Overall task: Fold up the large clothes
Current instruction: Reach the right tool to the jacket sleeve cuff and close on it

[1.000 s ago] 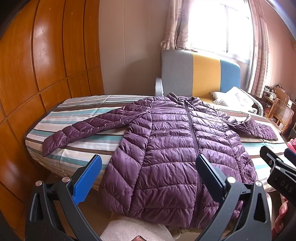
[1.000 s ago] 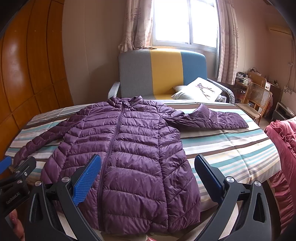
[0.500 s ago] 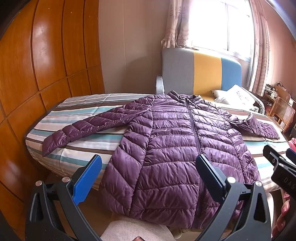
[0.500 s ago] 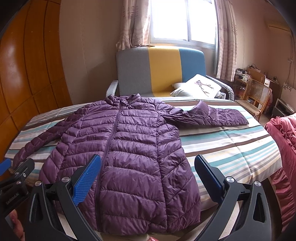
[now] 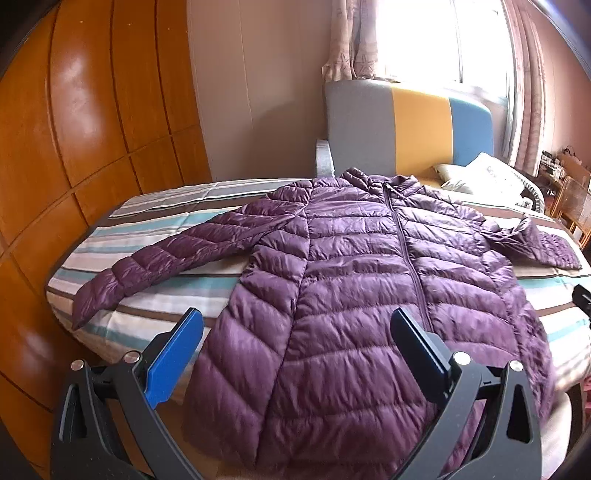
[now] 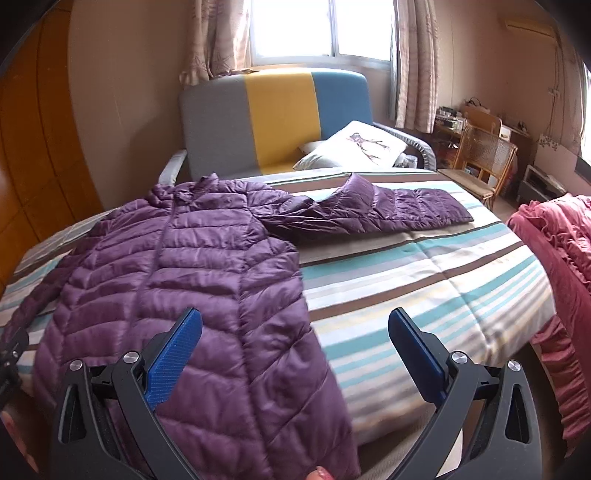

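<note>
Left wrist view: your purple puffer jacket [image 5: 354, 295] lies flat and zipped, front up, on the striped bed cover [image 5: 155, 236], collar toward the grey-yellow-blue headboard [image 5: 402, 129], hem hanging over the bed edge nearest you. Its one sleeve [image 5: 162, 266] runs out straight and angles down toward the wooden wall panels [image 5: 74, 129]; the other sleeve [image 6: 388, 214] lies across the cover on the far side of the jacket body, with a raised crease near the shoulder. Your left gripper [image 5: 295, 354] hovers above the hem, jaws spread wide, blue pads on nothing; the jacket's lower front fills the gap between them. Right wrist view: your right gripper [image 6: 295, 350] is also spread wide and holding nothing, one finger over the jacket's side edge, the other over bare striped cover beside the jacket. Whether either gripper touches the fabric, can't tell. Beyond the jacket's collar end a white pillow [image 6: 351, 147] leans by the headboard. Past the far sleeve, off the bed, there's a wicker chair [image 6: 487, 158] and a pink ruffled blanket [image 6: 554, 258]. Window [image 6: 317, 29] with curtains sits above the headboard.
</note>
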Demonstrator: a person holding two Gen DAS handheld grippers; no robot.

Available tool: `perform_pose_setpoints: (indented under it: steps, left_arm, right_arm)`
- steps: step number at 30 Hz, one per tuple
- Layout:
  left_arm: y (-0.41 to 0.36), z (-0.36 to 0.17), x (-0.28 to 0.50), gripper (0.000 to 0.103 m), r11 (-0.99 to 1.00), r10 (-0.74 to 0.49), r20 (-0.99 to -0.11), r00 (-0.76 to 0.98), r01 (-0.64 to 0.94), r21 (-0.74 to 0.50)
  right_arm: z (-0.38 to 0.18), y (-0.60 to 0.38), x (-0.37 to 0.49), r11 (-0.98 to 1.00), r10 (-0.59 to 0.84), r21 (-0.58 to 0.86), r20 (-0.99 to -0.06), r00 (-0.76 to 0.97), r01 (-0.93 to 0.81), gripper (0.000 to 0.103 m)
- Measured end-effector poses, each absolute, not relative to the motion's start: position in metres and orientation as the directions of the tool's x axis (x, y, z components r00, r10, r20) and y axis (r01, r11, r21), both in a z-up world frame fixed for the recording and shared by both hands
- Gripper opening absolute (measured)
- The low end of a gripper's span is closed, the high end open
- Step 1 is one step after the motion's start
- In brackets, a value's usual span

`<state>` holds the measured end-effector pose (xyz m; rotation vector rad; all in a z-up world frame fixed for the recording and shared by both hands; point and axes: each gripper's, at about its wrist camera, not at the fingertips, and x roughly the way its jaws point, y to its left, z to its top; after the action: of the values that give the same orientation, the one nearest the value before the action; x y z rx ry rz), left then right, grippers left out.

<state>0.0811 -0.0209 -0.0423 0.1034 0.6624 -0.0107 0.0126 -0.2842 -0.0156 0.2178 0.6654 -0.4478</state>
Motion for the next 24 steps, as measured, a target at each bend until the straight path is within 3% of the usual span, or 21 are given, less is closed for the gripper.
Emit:
perform_pose_setpoints:
  steps: [3,7,11,20,24]
  left_arm:
    - [-0.024,-0.055,0.107,0.101,0.995,0.031,-0.641,0.767,0.040,0.096]
    - [-0.028,-0.071,0.137,0.101,0.991,0.073,-0.644,0.762,0.016,0.131]
    - [-0.032,-0.088,0.166,0.101,0.990,0.086,-0.670,0.737,0.012,0.139]
    - [-0.035,-0.119,0.216,0.101,0.987,0.119,-0.703,0.701,-0.008,0.159]
    - [-0.028,-0.129,0.226,0.101,0.988,0.126,-0.719,0.683,-0.025,0.149]
  right_arm:
    - [-0.030,-0.309,0.024,0.893,-0.265,0.124,-0.630,0.730,0.432,0.100]
    - [-0.052,-0.349,0.048,0.853,-0.319,0.070,-0.712,0.625,0.517,0.100]
    - [-0.068,-0.404,0.061,0.793,-0.319,0.129,-0.745,0.586,0.595,0.100]
    - [-0.083,-0.500,0.074,0.664,-0.364,0.217,-0.742,0.563,0.715,0.100]
    - [-0.093,-0.548,0.078,0.575,-0.352,0.311,-0.741,0.572,0.757,0.082]
